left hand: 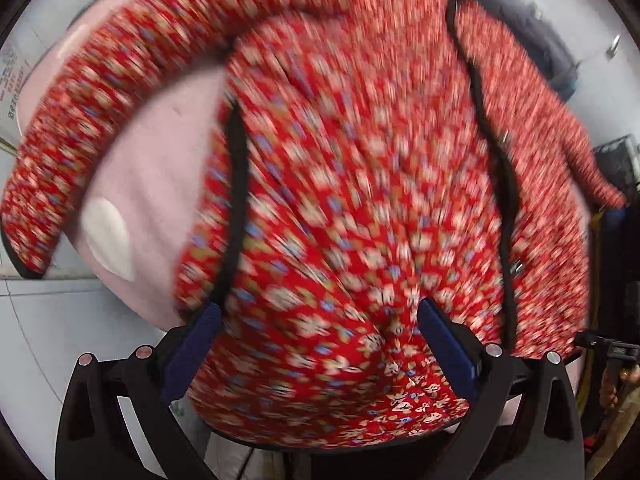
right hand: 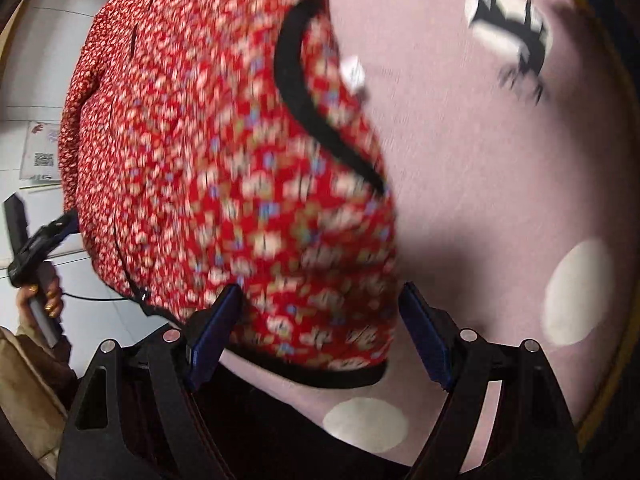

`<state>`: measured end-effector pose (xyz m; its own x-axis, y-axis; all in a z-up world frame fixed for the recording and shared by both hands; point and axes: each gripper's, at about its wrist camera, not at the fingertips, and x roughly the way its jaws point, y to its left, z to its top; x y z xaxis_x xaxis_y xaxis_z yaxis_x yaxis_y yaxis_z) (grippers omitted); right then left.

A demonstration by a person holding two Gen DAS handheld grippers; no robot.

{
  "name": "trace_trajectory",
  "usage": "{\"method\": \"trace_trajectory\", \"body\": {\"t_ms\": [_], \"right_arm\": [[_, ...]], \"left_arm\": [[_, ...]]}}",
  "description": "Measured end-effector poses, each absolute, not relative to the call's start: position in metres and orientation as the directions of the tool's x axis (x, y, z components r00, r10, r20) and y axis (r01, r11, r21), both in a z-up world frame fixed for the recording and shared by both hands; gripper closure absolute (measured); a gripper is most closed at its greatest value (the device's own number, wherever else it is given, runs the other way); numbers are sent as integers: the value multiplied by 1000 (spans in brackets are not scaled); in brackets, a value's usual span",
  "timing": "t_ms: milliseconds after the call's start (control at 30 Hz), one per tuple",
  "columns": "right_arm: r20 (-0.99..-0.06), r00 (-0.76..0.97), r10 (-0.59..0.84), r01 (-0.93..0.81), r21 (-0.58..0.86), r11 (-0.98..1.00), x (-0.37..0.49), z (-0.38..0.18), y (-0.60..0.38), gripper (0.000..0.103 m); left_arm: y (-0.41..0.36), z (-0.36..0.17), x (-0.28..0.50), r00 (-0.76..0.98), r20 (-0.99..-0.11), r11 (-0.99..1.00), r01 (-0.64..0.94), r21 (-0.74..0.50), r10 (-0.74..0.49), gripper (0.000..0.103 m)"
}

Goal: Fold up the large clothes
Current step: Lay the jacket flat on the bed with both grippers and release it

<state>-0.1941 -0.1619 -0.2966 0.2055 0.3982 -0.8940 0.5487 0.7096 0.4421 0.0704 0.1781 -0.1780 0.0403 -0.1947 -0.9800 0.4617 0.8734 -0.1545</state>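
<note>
Left wrist view: red floral jacket [left hand: 340, 168] is seen spread over the pink cover [left hand: 160, 168], one sleeve [left hand: 72, 120] curving out to the left, black trim down the front. Left gripper [left hand: 320, 344] is pointed steeply down; a bunch of the fabric is drawn in between its blue pads [left hand: 444, 344]. Jaws stand wide, so a pinch versus loose cloth cannot be told; frame is blurred

Right wrist view: left gripper [right hand: 36, 236] is seen at the far left, held in a hand [right hand: 44, 292]. The jacket [right hand: 208, 160] fills the left and centre, hem with black binding [right hand: 320, 376] lying just ahead of the right gripper [right hand: 320, 320]. Its jaws are wide apart; the hem sits between them, left pad [right hand: 216, 332] against the cloth, right pad clear of it, so no grip is judged. Bare pink cover [right hand: 500, 160] lies to the right

Key relation: the garment's long axis is judged to run away from both grippers, each at the near edge; the fold is likely to be carried forward along that axis
</note>
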Motion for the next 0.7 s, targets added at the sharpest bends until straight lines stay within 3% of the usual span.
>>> {"method": "trace_trajectory", "body": {"t_ms": [33, 100, 133, 167, 200, 267, 433, 467, 500, 567, 633, 667, 700], "right_arm": [[-899, 213, 382, 538, 435, 722, -196, -295, -159, 35], [-896, 236, 377, 530, 444, 723, -200, -288, -158, 69], [-860, 292, 418, 515, 510, 689, -205, -280, -161, 79], [-840, 328, 432, 501, 542, 675, -206, -272, -161, 84], [-835, 344, 429, 487, 549, 679, -210, -263, -162, 86], [-823, 377, 426, 439, 564, 699, -220, -239, -164, 87], [-820, 382, 427, 427, 566, 705, -248, -222, -182, 87], [-828, 371, 420, 447, 556, 700, -251, -230, -187, 84], [-842, 357, 405, 470, 536, 701, -252, -236, -191, 73], [-886, 295, 358, 501, 463, 732, -249, -242, -191, 63], [-891, 306, 335, 471, 447, 760, -247, -235, -190, 62], [-878, 345, 333, 451, 466, 761, -246, -226, -192, 62], [-870, 366, 330, 446, 475, 759, -245, -220, -195, 53]], "left_arm": [[169, -182, 64, 55, -985, 866, 487, -117, -164, 7], [155, -186, 56, 91, -991, 852, 522, -36, -97, 13], [152, -186, 54, 98, -991, 852, 524, -23, -87, 20], [151, -184, 53, 108, -991, 854, 520, -8, -74, 34], [152, -178, 52, 123, -991, 856, 517, 14, -58, 48], [158, -167, 50, 131, -989, 861, 508, 14, -62, 64], [173, -146, 44, 106, -991, 869, 494, -20, -84, 86], [173, -150, 43, 92, -993, 872, 490, -17, -71, 86], [172, -154, 41, 105, -993, 879, 477, 12, -44, 85], [172, -154, 38, 131, -991, 893, 446, 60, 1, 79], [171, -137, 38, 159, -987, 923, 384, 30, -34, 56], [171, -124, 38, 185, -980, 937, 350, -6, -75, 34], [170, -111, 39, 215, -970, 946, 322, -40, -114, 23]]}}
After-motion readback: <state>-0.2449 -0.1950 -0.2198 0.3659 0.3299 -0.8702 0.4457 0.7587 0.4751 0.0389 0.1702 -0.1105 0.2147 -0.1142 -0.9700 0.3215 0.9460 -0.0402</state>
